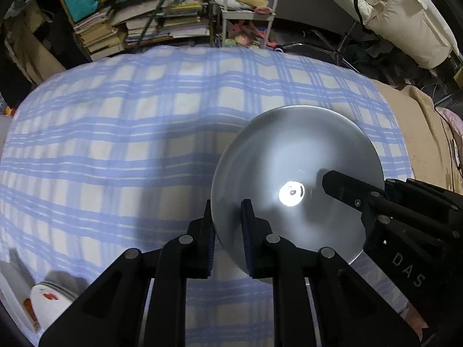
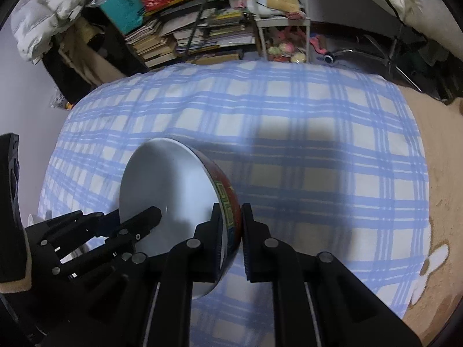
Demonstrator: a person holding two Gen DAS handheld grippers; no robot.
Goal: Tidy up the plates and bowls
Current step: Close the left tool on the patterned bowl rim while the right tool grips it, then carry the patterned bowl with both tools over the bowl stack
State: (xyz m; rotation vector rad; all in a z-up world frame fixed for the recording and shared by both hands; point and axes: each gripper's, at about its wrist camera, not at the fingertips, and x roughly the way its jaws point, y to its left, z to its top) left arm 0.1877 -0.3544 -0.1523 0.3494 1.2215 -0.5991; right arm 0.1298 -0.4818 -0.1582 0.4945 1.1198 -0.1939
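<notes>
The bowl sits over the blue-and-white checked cloth, tilted so that its white inside faces the right wrist camera, with a red and green patterned band on its outer wall. The right gripper is closed almost fully on the bowl's rim at the patterned side, one finger inside the bowl and the other against the outer wall. The left gripper reaches in from the lower left of that view, one finger lying over the bowl's white inside. In the left wrist view the same bowl looks silvery grey with a bright glare spot near its middle, and the left gripper is clamped narrowly on its near-left rim, one finger outside and one inside. The right gripper enters from the right, with a dark finger over the bowl's inside. Another white dish with red marks lies at the lower left edge of the cloth. Behind the cloth stand stacked books and a white rack.
</notes>
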